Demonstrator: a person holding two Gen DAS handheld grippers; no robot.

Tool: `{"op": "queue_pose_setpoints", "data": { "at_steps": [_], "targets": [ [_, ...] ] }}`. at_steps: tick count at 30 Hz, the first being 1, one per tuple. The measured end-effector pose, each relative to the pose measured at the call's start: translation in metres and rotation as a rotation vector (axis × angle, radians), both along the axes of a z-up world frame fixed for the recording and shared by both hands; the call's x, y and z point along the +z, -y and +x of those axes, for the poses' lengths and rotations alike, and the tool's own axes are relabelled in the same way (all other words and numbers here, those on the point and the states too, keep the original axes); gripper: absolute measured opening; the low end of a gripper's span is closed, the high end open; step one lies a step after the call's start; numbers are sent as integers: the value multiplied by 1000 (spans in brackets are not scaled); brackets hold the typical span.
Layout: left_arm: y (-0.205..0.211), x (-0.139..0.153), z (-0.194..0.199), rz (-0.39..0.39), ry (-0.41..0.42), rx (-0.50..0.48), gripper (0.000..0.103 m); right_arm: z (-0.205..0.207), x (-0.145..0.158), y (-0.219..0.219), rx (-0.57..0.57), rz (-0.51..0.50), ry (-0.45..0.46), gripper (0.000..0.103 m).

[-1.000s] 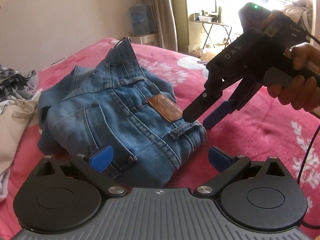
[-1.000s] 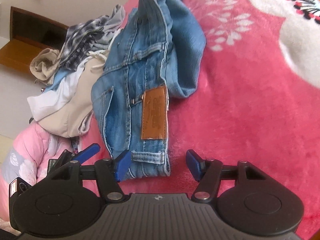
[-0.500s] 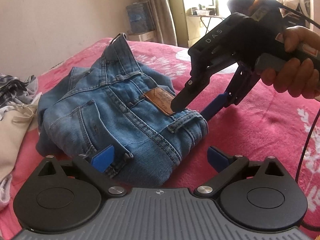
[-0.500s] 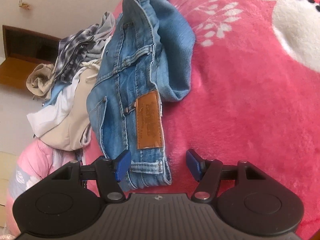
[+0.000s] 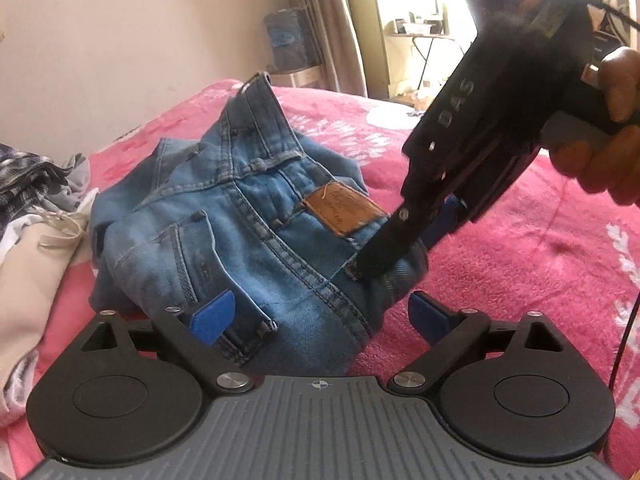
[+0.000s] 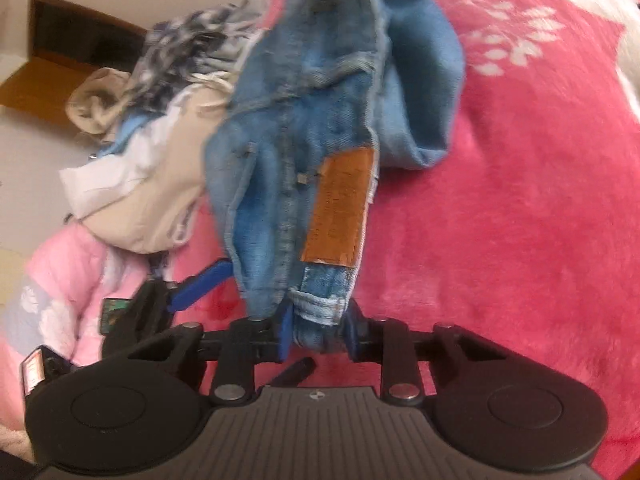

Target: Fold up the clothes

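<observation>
Folded blue jeans [image 5: 248, 216] with a brown leather patch [image 5: 340, 206] lie on the pink blanket. My left gripper [image 5: 320, 316] is open, its blue pads on either side of the jeans' near edge. My right gripper [image 6: 318, 332] is shut on the jeans' waistband corner [image 6: 316, 308] just below the patch [image 6: 340, 208]. It also shows in the left wrist view [image 5: 404, 248], held by a hand and pressed onto the waistband. The left gripper's finger [image 6: 200, 286] shows in the right wrist view.
A pile of other clothes [image 5: 36, 216] lies left of the jeans, also in the right wrist view [image 6: 152, 128]. The pink flowered blanket [image 6: 500, 240] spreads to the right. A wall, a curtain and a window stand behind the bed.
My right gripper moved down onto the jeans' waistband corner and shut on it. The left gripper edged closer to the jeans and stayed open.
</observation>
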State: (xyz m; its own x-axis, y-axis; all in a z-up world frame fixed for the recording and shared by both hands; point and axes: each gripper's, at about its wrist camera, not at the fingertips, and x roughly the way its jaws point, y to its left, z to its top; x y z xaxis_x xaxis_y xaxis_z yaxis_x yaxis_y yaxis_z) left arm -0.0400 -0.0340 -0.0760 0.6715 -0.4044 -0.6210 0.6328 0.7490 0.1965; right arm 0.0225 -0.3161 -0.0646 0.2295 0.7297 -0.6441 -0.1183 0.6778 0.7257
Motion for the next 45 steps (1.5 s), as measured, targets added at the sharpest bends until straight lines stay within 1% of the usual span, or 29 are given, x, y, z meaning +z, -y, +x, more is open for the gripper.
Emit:
{"op": "queue_pose_setpoints", "data": {
  "at_steps": [2, 4, 6, 8, 13, 16, 18, 19, 21, 24, 27, 29, 32, 34, 35, 36, 38, 41, 42, 43, 45],
  "targets": [
    [-2, 4, -1, -13, 9, -2, 97, -3, 14, -3, 7, 41, 43, 13],
    [-1, 5, 0, -20, 8, 5, 97, -3, 26, -6, 11, 90, 72, 12],
    [-1, 5, 3, -20, 5, 18, 97, -1, 35, -14, 22, 114, 89, 12],
    [-2, 6, 5, -26, 10, 42, 97, 3, 39, -22, 32, 128, 87, 12],
    [-10, 16, 11, -84, 41, 127, 95, 9, 49, -40, 54, 198, 64, 12],
    [-12, 18, 15, -71, 69, 164, 93, 9, 58, -53, 72, 214, 69, 12],
    [-11, 16, 19, -42, 81, 188, 82, 8, 64, -59, 81, 224, 71, 12],
    [-11, 13, 22, -24, 80, 203, 81, 9, 66, -61, 85, 226, 71, 12],
    [-13, 10, 26, -4, 71, 236, 71, 9, 68, -66, 94, 222, 74, 12],
    [-18, 9, 30, -7, 54, 261, 68, 11, 64, -72, 97, 196, 65, 12],
    [-22, 9, 32, -19, 39, 273, 62, 14, 59, -75, 83, 205, 39, 13],
    [-21, 9, 28, -11, 50, 274, 60, 15, 57, -75, 76, 211, 31, 13],
    [-20, 7, 31, 1, 46, 295, 61, 18, 56, -78, 68, 216, 23, 13],
    [-21, 5, 34, 5, 31, 324, 66, 19, 56, -80, 67, 217, 19, 13],
    [-23, 4, 36, 3, 19, 343, 71, 19, 56, -81, 68, 217, 18, 13],
    [-26, 3, 38, 0, 6, 363, 71, 19, 56, -82, 68, 218, 19, 13],
    [-33, 3, 42, -28, -22, 395, 75, 20, 56, -82, 65, 221, 16, 13],
    [-40, 4, 40, -79, -20, 417, 81, 22, 53, -81, 57, 236, 4, 13],
    [-40, 4, 39, -82, -20, 421, 83, 22, 52, -80, 53, 241, 1, 13],
    [-40, 4, 38, -82, -20, 424, 83, 23, 51, -79, 49, 245, -2, 13],
    [-40, 5, 41, -72, -58, 412, 83, 24, 50, -79, 45, 248, -6, 13]
  ]
}}
